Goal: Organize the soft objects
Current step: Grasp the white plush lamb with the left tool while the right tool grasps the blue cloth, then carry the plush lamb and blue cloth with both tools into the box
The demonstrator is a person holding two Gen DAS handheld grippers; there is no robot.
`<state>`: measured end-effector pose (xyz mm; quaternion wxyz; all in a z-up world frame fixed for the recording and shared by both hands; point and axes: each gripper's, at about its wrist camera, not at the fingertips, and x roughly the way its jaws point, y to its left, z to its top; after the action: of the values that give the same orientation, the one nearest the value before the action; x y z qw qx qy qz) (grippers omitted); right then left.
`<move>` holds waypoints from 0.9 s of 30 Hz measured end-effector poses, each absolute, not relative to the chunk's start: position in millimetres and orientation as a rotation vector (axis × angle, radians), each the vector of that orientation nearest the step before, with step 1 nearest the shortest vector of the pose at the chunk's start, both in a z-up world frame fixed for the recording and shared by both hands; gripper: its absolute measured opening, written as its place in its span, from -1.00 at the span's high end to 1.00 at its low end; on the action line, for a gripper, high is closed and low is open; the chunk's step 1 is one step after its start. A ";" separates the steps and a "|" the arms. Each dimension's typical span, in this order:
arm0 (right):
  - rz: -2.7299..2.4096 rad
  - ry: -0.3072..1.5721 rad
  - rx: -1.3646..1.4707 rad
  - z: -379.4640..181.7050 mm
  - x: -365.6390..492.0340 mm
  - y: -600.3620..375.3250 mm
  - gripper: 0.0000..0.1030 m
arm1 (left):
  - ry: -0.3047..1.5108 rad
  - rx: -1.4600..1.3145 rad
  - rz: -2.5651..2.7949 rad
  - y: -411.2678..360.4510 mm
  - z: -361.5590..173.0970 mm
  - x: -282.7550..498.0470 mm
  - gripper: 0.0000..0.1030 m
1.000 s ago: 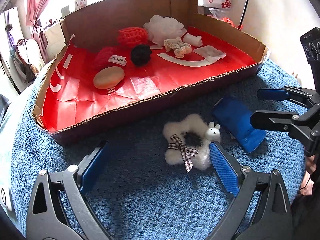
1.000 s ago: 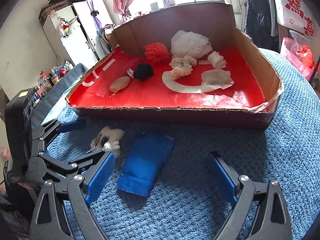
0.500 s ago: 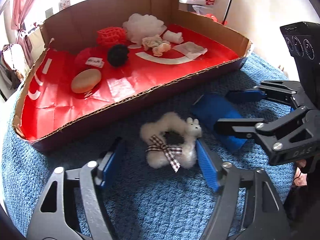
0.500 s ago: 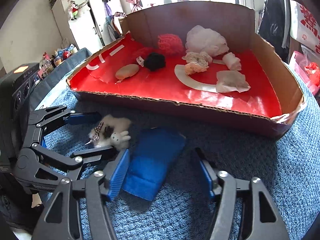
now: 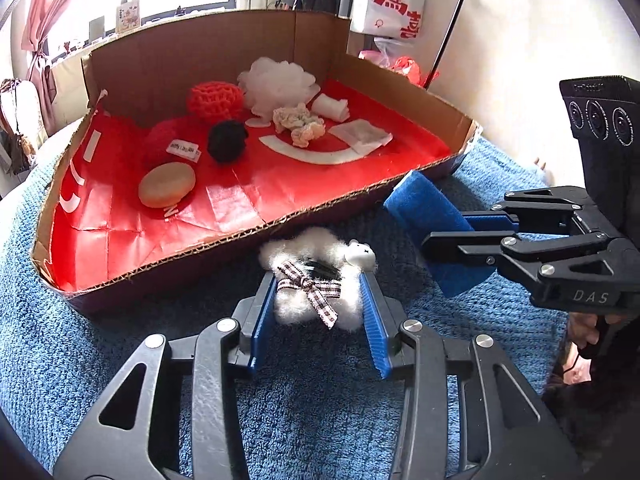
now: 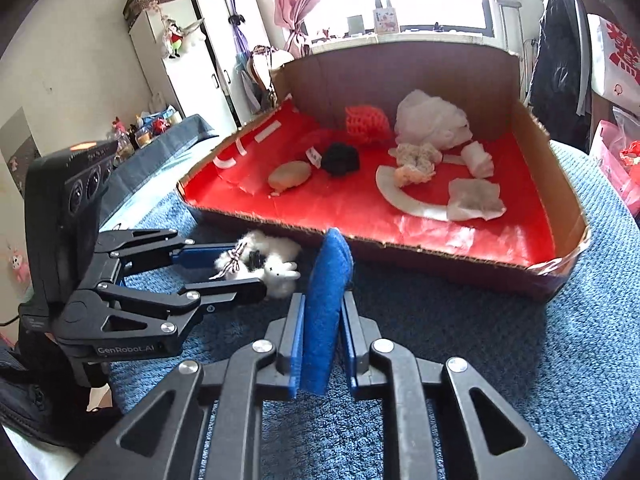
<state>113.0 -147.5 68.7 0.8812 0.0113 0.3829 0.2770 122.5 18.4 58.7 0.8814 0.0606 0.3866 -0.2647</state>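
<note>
My left tool (image 5: 318, 304) has just been closing and now pinches the fluffy white toy (image 5: 316, 280), just in front of the cardboard tray (image 5: 280, 220). My right tool (image 6: 322, 344) has likewise closed and clamps the blue cloth (image 6: 326, 292) edge-up, beside the toy, also just before the tray.

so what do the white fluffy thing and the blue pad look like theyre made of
The white fluffy thing looks like faux fur or plush: long wispy fibres, matte, with a checked ribbon bow and a glossy, probably plastic bunny head. The blue pad looks like sponge or dense foam: matte, grainy, holding its shape upright.
</note>
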 end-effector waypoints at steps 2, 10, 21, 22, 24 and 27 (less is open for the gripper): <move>0.573 0.786 0.026 72.9 111.0 -149.6 0.64 | 0.797 0.118 -0.560 19.3 62.6 120.2 0.26; 0.569 0.802 0.040 71.5 111.6 -152.6 0.64 | 0.783 0.111 -0.560 21.3 69.0 115.2 0.26; 0.574 0.750 0.058 91.8 120.7 -154.0 0.64 | 0.740 0.087 -0.561 26.7 86.6 118.0 0.26; 0.573 0.744 0.056 94.9 123.8 -153.6 0.64 | 0.735 0.084 -0.560 26.8 88.8 119.7 0.26; 0.572 0.736 0.048 99.5 131.6 -151.7 0.64 | 0.725 0.084 -0.554 27.0 93.3 123.5 0.26; 0.577 0.739 0.051 102.7 148.4 -149.1 0.64 | 0.718 0.083 -0.550 26.9 98.7 134.6 0.26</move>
<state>148.4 -149.1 102.7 0.8918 0.0247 0.3561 0.2781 134.6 26.9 98.7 0.8987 0.0401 0.3466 -0.2656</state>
